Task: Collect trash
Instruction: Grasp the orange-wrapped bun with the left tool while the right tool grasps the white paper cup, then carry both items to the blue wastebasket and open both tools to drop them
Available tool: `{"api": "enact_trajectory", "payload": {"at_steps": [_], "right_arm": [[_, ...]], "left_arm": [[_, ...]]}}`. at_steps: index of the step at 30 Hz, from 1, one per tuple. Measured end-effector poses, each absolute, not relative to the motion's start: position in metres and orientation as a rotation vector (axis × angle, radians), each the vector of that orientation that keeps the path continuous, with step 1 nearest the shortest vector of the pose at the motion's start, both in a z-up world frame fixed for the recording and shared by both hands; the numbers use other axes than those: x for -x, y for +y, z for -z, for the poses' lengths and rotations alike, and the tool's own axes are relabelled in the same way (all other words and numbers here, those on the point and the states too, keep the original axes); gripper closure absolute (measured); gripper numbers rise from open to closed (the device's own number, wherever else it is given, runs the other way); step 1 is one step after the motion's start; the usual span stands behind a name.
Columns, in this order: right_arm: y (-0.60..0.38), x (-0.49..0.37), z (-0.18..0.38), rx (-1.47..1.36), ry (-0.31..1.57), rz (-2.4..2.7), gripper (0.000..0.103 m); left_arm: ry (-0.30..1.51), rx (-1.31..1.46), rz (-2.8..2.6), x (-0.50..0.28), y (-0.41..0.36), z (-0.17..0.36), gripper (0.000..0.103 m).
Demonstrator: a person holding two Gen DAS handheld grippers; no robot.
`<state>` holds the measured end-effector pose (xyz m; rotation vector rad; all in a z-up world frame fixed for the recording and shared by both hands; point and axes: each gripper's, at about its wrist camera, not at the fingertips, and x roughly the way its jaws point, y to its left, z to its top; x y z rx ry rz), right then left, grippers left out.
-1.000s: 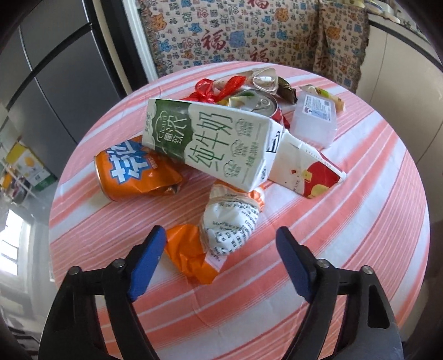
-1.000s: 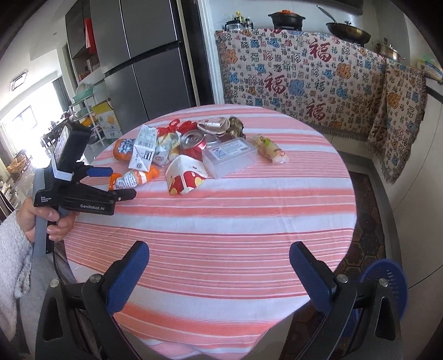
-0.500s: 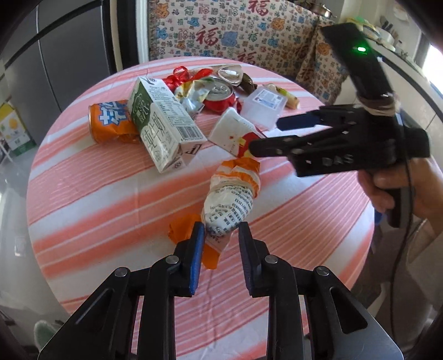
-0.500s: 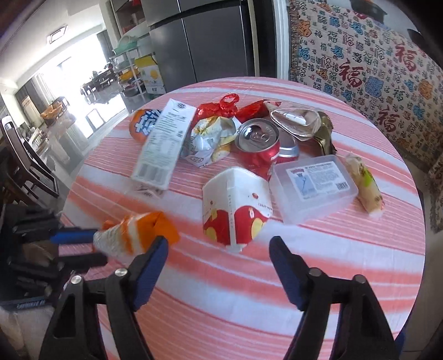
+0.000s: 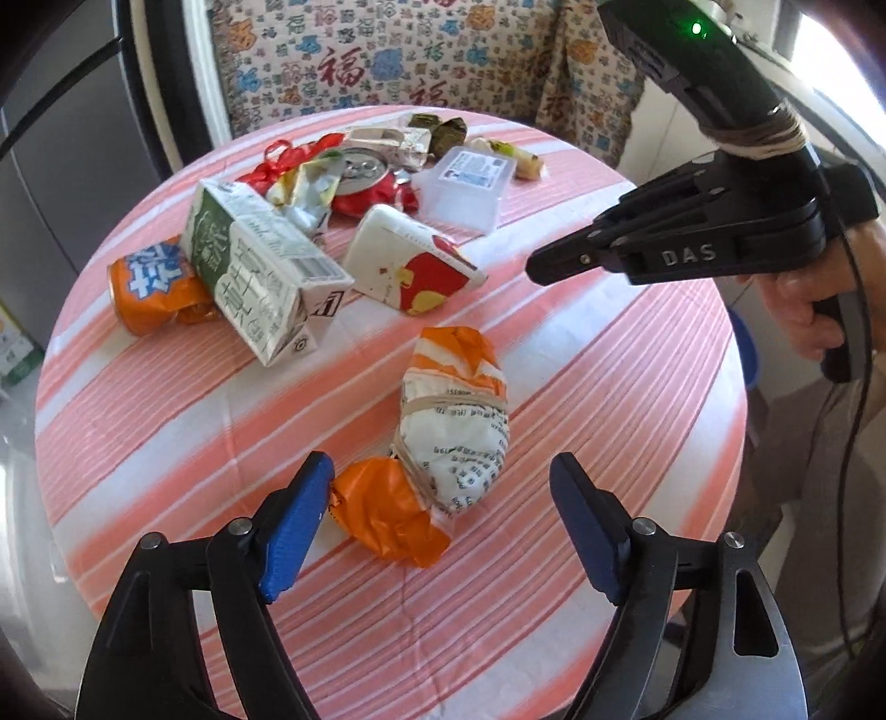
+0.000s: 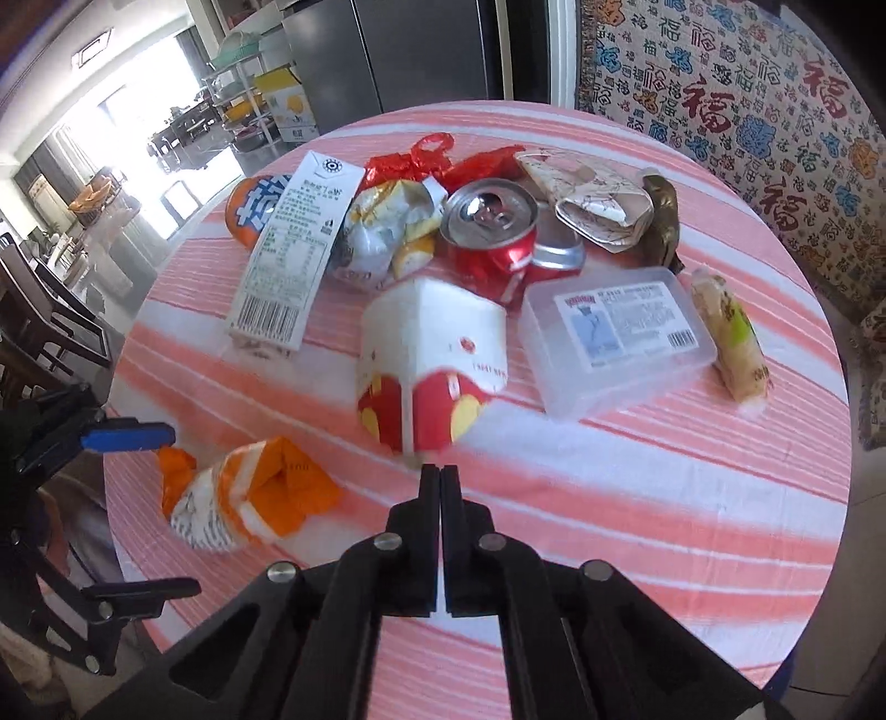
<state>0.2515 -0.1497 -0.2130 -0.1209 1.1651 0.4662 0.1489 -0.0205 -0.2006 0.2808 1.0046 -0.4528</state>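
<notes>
1. Left gripper: jaws spread wide, holding nothing; the orange-white wrapper bundle lies on the striped table between them.
2. Right gripper: jaws pressed together, empty — just short of the red-white carton.
3. Advice: centre on the bundle's banded middle; close gently.

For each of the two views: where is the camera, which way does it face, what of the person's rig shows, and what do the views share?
Left wrist view: sits on the left tongs, open around the orange-and-white wrapper; faces across the table toward the patterned cloth; the right tongs' body and hand show at right.
Right wrist view: sits on the right tongs, shut and empty just before the red-and-white carton; faces the refrigerator; the left tongs show at left.
Shared: wrapper, carton, milk carton, red can.
</notes>
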Motion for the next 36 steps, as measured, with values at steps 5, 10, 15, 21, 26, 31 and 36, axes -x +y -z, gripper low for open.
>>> {"api": "enact_trajectory", "payload": {"at_steps": [5,10,15,21,26,31,36], "right_arm": [[-0.162,-0.238,0.19,0.142,1.155,-0.454,0.098],[-0.146,-0.251,0.178,0.144,1.097,-0.45,0.035],[-0.112,-0.285,0.202,0.235,1.106,-0.447,0.036],[-0.09,-0.308,0.232,0.314,1.146,-0.385,0.049],[-0.122,-0.304,0.217,0.184,1.186,-0.37,0.087],[-0.167,-0.268,0.188,0.095,1.155,-0.395,0.087],[-0.233,-0.22,0.17,0.064,1.147,-0.344,0.086]], "left_arm": [[1.021,-0.365,0.401,-0.166,-0.041,0.21,0.046],[1.03,-0.265,0.357,-0.163,-0.031,0.205,0.058],[1.007,-0.133,0.269,-0.142,-0.006,0.194,0.058],[0.997,-0.049,0.237,-0.14,0.007,0.192,0.058],[0.982,-0.007,0.248,-0.142,-0.002,0.188,0.058],[0.979,0.02,0.304,-0.144,-0.03,0.178,0.058],[0.967,-0.006,0.402,-0.154,-0.096,0.166,0.057]]}}
